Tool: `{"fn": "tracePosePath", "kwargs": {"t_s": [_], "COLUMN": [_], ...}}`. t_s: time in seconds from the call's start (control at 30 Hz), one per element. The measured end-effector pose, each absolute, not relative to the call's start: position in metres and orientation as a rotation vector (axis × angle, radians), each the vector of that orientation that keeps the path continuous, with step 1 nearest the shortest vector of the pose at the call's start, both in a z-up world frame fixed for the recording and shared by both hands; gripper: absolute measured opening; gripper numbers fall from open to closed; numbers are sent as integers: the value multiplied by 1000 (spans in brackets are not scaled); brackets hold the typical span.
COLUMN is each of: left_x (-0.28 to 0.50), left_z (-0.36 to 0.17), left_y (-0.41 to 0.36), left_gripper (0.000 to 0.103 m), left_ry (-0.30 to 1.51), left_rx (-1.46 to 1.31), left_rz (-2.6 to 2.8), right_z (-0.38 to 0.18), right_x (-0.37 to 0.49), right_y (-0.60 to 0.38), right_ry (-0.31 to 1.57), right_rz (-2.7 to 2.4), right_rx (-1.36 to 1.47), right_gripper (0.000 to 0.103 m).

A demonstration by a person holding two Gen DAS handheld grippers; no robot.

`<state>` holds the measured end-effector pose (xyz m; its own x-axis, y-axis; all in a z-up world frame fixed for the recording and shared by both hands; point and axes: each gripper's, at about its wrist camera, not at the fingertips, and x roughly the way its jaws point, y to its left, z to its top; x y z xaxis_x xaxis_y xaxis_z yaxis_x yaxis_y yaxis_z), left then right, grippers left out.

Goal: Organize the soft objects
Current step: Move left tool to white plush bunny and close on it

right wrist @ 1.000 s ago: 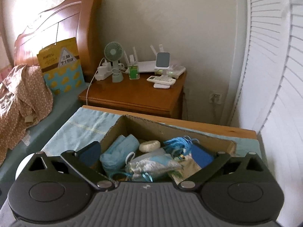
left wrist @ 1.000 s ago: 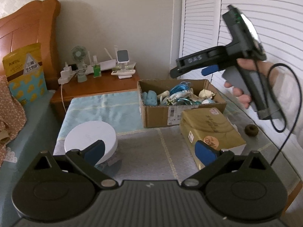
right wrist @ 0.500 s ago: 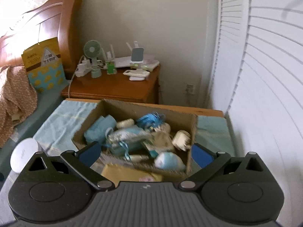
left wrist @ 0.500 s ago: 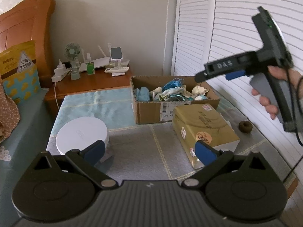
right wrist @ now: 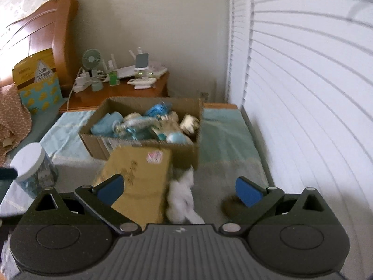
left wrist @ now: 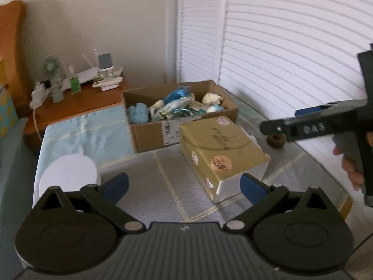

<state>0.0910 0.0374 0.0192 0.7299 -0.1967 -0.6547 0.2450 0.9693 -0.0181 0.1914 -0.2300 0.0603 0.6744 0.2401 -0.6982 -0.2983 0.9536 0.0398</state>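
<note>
Left wrist view: the left gripper point(left wrist: 184, 184) is held with fingers released and empty; the cardboard box point(left wrist: 179, 114) of soft objects point(left wrist: 177, 107) lies ahead, beyond the fingertips.

Right wrist view: the right gripper point(right wrist: 178, 187) is likewise spread and empty; white stuffing point(right wrist: 183, 200) lies between its fingers, probably for pickup.

A plain beige wall point(right wrist: 144, 23) stands far. White louvred shutters point(right wrist: 303, 81) fill the right, bright with daylight. A wooden headboard point(right wrist: 42, 30) rises far left, a wooden nightstand point(right wrist: 116, 93) just beside it.
</note>
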Motion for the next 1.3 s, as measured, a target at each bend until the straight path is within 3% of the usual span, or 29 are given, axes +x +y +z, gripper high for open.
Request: {"fn": "tracePosePath", "kwargs": {"t_s": [0.57,0.87,1.3], "left_x": [151,191,238], "left_z": [42,27,-10], "left_y": [-30,-100,-148], "left_gripper": [101,98,72], "left_ry": [756,831,1012], "left_rx": [332,659,855], "left_rz": [-562,-726,-879], "right_z": [29,15,3], "right_x": [146,138,135], "right_y": [-259,-270,-275], "right_ry": [853,900,933], "right_rz": [205,189,201], "right_rx": [-193,-183,-188], "right_gripper": [103,103,103]}}
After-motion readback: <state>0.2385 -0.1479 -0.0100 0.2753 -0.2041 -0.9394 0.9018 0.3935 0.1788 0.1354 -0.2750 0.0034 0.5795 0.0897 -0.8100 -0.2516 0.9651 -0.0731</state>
